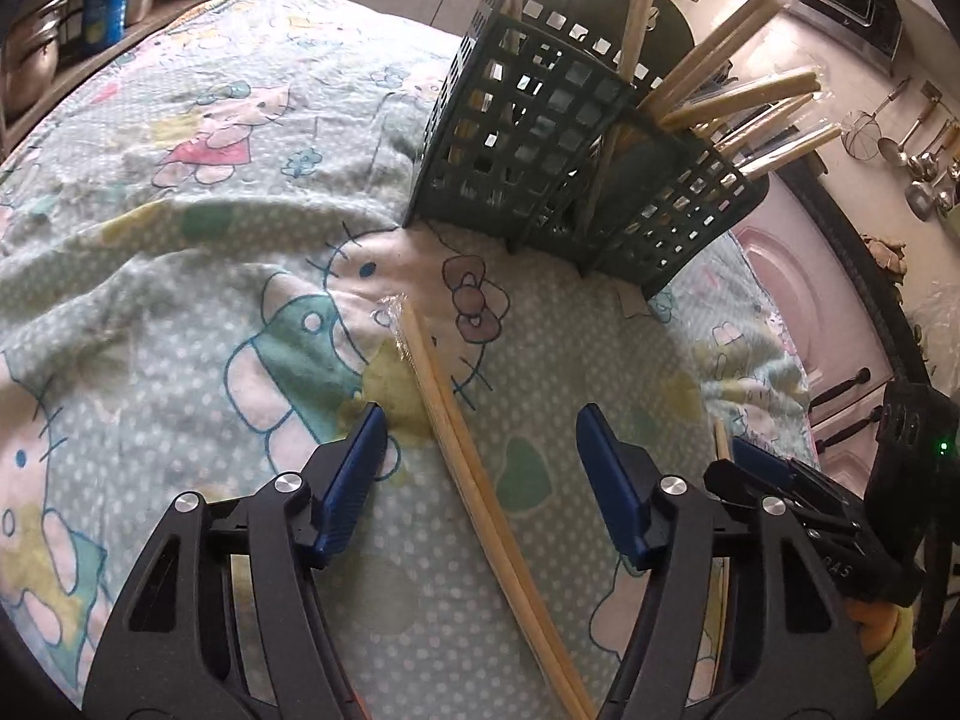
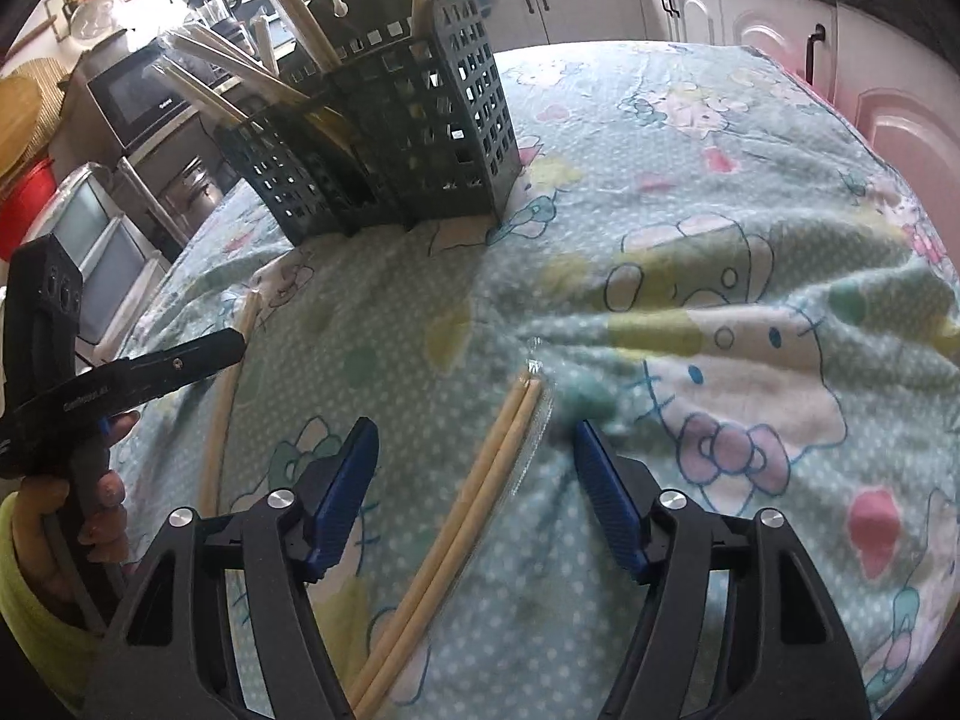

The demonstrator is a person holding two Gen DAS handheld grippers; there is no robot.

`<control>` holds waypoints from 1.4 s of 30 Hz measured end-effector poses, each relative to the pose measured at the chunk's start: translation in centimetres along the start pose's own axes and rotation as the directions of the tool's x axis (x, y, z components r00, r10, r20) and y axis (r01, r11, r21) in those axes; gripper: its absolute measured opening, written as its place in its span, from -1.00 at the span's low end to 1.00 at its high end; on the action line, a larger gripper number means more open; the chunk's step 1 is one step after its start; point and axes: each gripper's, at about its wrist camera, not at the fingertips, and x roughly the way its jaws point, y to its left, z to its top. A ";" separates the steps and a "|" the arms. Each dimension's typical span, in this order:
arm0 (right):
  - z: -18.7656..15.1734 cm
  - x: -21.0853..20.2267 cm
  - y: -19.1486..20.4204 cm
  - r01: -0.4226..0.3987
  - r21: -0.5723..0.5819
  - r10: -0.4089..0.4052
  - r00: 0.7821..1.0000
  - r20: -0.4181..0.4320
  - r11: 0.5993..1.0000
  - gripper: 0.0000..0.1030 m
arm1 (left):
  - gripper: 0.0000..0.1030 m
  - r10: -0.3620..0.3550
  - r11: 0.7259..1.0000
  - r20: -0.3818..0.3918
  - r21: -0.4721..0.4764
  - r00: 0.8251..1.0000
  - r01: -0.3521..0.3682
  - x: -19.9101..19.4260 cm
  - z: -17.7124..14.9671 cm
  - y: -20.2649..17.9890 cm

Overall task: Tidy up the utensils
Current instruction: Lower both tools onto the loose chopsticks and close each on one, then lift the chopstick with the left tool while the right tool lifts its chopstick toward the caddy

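Left wrist view:
- Left gripper [image 1: 477, 429]: blue fingers [image 1: 354, 480] wide apart, holding nothing, low over the cloth.
- Chopsticks [image 1: 462, 450]: one wrapped pair lying flat on the cloth [image 1: 150, 312], running between the two fingers without touching either; wrapped tip points toward the caddy.
- Caddy [image 1: 540, 138]: dark green lattice holder with several compartments, standing on the cloth near the table's far right edge, well beyond the chopstick tip.
- Stored chopsticks [image 1: 744, 102]: wrapped pairs leaning out of the caddy's right compartments; two more pairs stand upright in the left one.
- Right gripper [image 1: 798, 492]: partly seen at the right edge, just beside the left gripper.
- Second pair [image 1: 723, 438]: a short length shows beside the right gripper.

Right wrist view:
- Right gripper [image 2: 474, 432]: blue fingers [image 2: 606, 498] spread wide, empty, close above the cloth [image 2: 720, 180].
- Chopsticks [image 2: 468, 510]: wrapped pair lying between the fingers, clear of both, tip toward the table's middle.
- Left gripper [image 2: 150, 366]: at the left edge, held by a hand [image 2: 96, 492]; cannot tell from here how its fingers stand.
- Second pair [image 2: 225, 384]: lies on the cloth near the table's left edge, passing under the left gripper.
- Caddy [image 2: 396, 138]: stands near the far left edge, holding upright and leaning chopsticks [image 2: 240, 78].
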 end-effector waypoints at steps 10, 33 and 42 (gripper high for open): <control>1.9 1.5 0.5 0.022 -0.024 -0.022 1.000 -0.009 0.999 -0.37 | 0.09 0.045 0.999 -0.031 0.016 0.998 -0.045 1.6 2.2 -0.4; 4.4 -3.7 5.6 -0.124 -0.153 0.143 0.983 0.118 0.980 -0.88 | -0.97 0.012 0.992 0.148 0.126 0.989 -0.031 -5.6 5.5 -2.5; 7.6 -9.1 6.4 -0.099 -0.185 0.152 0.943 0.296 0.978 -0.89 | -0.97 -0.047 0.983 0.330 0.182 0.943 -0.015 -11.9 8.4 -6.0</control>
